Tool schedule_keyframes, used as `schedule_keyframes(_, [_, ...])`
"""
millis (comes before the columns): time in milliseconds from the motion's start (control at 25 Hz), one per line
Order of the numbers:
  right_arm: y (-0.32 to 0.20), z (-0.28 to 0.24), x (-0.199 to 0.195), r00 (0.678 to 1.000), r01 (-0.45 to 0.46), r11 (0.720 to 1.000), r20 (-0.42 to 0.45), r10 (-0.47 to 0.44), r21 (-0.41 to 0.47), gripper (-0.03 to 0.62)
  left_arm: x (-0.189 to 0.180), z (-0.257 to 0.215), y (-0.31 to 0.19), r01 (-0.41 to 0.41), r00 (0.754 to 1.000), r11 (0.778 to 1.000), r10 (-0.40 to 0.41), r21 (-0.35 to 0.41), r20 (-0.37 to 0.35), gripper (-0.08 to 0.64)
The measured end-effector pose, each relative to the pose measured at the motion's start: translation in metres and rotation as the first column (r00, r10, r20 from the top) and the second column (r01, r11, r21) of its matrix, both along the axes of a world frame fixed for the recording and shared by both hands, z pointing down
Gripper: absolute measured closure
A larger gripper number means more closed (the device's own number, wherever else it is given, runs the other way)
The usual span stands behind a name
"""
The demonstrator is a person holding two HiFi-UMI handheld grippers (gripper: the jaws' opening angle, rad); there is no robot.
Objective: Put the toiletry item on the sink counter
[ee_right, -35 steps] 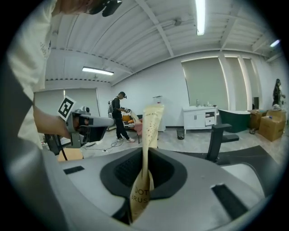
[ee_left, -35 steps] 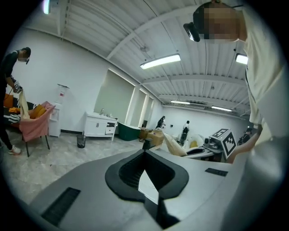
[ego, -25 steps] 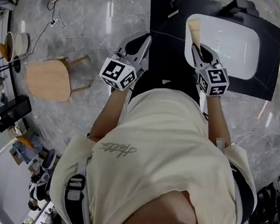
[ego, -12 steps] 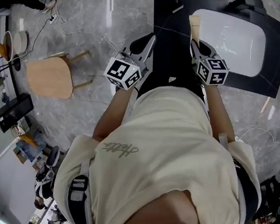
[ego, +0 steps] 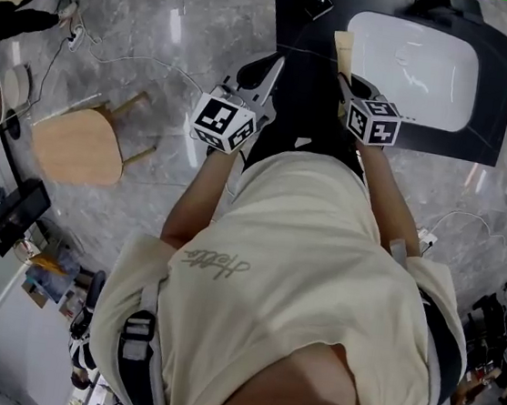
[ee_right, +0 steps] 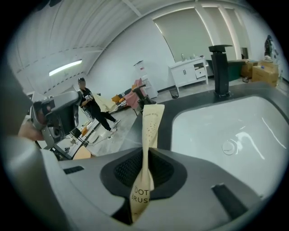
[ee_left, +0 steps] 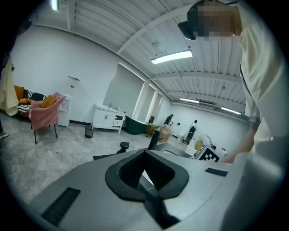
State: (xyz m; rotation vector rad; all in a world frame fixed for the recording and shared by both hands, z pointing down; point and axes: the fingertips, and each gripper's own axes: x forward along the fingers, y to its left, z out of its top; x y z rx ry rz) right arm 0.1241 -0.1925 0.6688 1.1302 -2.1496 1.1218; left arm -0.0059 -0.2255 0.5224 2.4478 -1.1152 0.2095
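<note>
- The right tongs are closed on the lower end of the toiletry sachet – a thin, pale paper packet that stands up out of the pads and leans a little.
- In the head view the sachet hangs above the narrow strip of the table just beside the left rim of the white sink. It does not seem to lie on the table yet.
- The left tongs are closed with nothing between them, near the front edge of the table.
- Main risk, as I judge it: the strip is narrow, so if the packet is released too far toward the basin, it can slide or tip into the sink and not stay on the table.
- The packet is light and limp – released from too high, it may flutter off the front edge.
- It may also cling to one pad when the tongs open and be dragged away.
</note>
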Motion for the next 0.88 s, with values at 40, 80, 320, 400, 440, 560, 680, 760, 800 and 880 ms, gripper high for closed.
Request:
schedule_keyframes(40, [-0.001,0.002,-0.002,1.0,-0.003,1.0,-0.006,0.003,-0.009,0.561,-0.002,0.002,-0.002,-0.004,1.0,1.0,0.004,-0.004,0.0,0.557])
schedule_keyframes(80, [-0.003,0.005,-0.004,1.0,-0.004,1.0,-0.015,0.004,-0.015,0.561,-0.004,0.005,-0.005,-0.009,1.0,1.0,0.009,-0.009,-0.001,0.557])
schedule_keyframes(320, [-0.008,0.031,-0.011,0.994,-0.003,1.0,-0.106,0.0,-0.027,0.56,-0.012,0.023,-0.011,-0.037,0.999,0.998,0.036,-0.046,-0.029,0.557])
schedule_keyframes(400, [-0.009,0.036,-0.015,0.992,0.004,0.999,-0.127,-0.008,-0.033,0.56,-0.016,0.026,-0.014,-0.046,0.999,0.998,0.044,-0.052,-0.032,0.557])
schedule_keyframes(440, [-0.009,0.038,-0.017,0.991,0.002,0.999,-0.132,-0.007,-0.039,0.56,-0.017,0.026,-0.015,-0.049,0.998,0.997,0.047,-0.053,-0.035,0.557])
schedule_keyframes(560, [-0.01,0.042,-0.021,0.989,-0.003,0.999,-0.145,-0.004,-0.053,0.56,-0.025,0.023,-0.022,-0.047,0.998,0.997,0.045,-0.055,-0.049,0.557])
schedule_keyframes(680, [-0.013,0.047,-0.025,0.985,-0.003,0.999,-0.175,-0.006,-0.051,0.56,-0.036,0.024,-0.026,-0.038,0.998,0.998,0.035,-0.057,-0.06,0.557])
schedule_keyframes(760, [-0.014,0.051,-0.027,0.98,-0.002,0.999,-0.197,-0.009,-0.054,0.56,-0.043,0.027,-0.027,-0.03,0.997,0.997,0.026,-0.067,-0.066,0.557])
schedule_keyframes(800, [-0.013,0.053,-0.027,0.978,-0.002,0.998,-0.206,-0.01,-0.059,0.56,-0.046,0.029,-0.027,-0.026,0.997,0.997,0.021,-0.073,-0.071,0.557])
schedule_keyframes(880, [-0.01,0.059,-0.028,0.976,-0.003,0.997,-0.219,-0.014,-0.075,0.559,-0.05,0.031,-0.026,-0.019,0.996,0.996,0.012,-0.082,-0.085,0.557])
